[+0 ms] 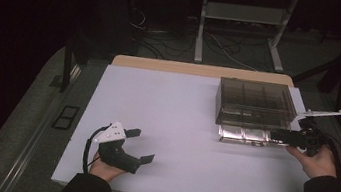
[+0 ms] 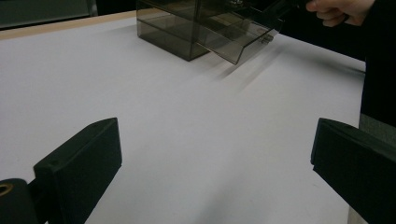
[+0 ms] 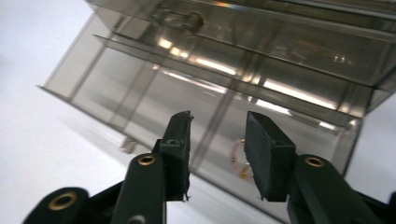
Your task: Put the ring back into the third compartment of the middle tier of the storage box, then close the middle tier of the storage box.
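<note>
My right tool (image 1: 281, 137) sits at the three o'clock edge of the white bench (image 1: 179, 127), level, pointing toward nine o'clock over the pulled-out lower drawer (image 1: 244, 134) of the smoky transparent plastic drawer box (image 1: 254, 104). In the right gripper view its black jaws stand partly apart above the drawer's divided compartments, with nothing between the pads (image 3: 180, 140). A small pinkish beaded item with gold-coloured bits (image 3: 239, 161) lies in the drawer compartment just by the right-hand jaw; I cannot tell whether the jaw touches it. The upper drawer, with its little knob (image 3: 192, 20), is pushed in.

The box stands at about one o'clock on the bench, near the far edge, and the open drawer juts out toward six o'clock.

My left tool (image 1: 140, 146) rests at seven o'clock on the bench, well apart from the box, jaws spread wide and holding nothing; the left gripper view shows bare bench between them and the box far ahead.
</note>
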The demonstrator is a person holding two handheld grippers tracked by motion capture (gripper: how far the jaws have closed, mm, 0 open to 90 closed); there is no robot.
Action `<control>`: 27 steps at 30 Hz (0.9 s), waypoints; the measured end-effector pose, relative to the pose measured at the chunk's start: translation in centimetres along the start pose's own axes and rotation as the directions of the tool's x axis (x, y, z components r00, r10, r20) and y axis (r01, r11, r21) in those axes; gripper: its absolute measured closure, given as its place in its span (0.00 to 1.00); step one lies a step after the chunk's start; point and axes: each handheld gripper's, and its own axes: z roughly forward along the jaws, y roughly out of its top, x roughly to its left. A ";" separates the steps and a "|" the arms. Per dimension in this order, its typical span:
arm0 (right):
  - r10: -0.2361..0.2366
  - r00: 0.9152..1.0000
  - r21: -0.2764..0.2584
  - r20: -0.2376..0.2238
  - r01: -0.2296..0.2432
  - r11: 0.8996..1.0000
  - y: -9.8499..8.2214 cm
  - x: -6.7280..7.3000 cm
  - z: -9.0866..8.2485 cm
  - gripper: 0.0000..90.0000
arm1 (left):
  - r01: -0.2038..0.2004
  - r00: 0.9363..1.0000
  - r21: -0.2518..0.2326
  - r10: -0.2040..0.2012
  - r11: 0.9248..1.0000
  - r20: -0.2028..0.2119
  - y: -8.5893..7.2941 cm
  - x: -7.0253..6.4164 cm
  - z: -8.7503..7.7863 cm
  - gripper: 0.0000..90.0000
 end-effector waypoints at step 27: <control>-0.076 0.987 -0.054 -0.140 0.069 0.996 -1.5 4.1 -1.8 0.56 | 0.000 1.000 -0.001 0.000 1.000 0.000 0.0 0.0 0.0 0.01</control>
